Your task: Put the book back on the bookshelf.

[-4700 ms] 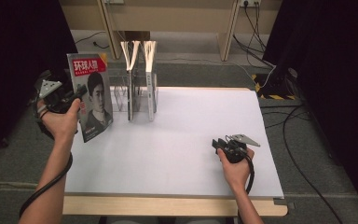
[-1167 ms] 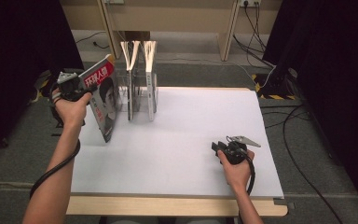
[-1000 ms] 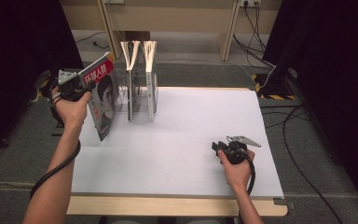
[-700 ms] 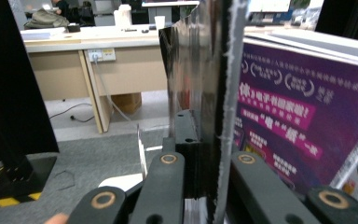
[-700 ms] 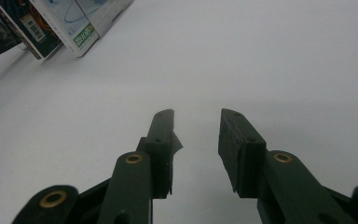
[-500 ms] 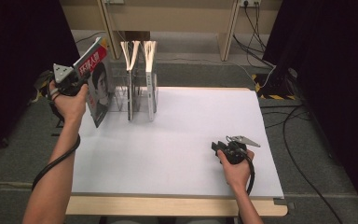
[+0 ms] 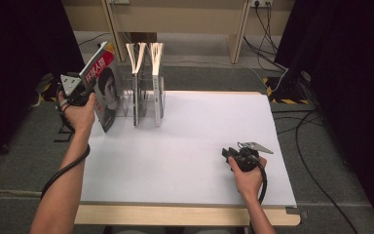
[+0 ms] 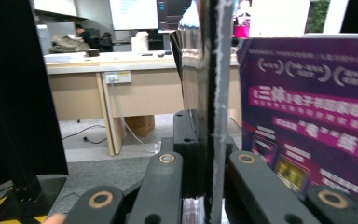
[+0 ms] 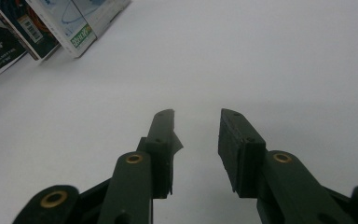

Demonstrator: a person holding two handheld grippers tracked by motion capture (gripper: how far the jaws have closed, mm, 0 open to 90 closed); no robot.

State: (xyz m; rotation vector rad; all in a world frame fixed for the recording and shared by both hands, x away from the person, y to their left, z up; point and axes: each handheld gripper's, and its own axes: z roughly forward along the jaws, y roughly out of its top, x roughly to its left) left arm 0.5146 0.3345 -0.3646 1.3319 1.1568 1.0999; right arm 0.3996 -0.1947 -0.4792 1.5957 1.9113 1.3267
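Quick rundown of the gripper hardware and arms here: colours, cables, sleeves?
Both grippers are black. The left gripper and right gripper each carry a grey three-cornered plate on top. A black cable trails from each along the forearm. Jaw links show brass-coloured pivot rings; the right gripper's pads are flat black blocks. Forearms are bare, no sleeves.

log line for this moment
left gripper: shut on magazine | magazine: tilted beside rack | right gripper: open, on table

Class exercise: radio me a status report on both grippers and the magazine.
Left gripper shut on magazine, tilted beside the clear rack. Right gripper open, resting on table. Nothing in the way.
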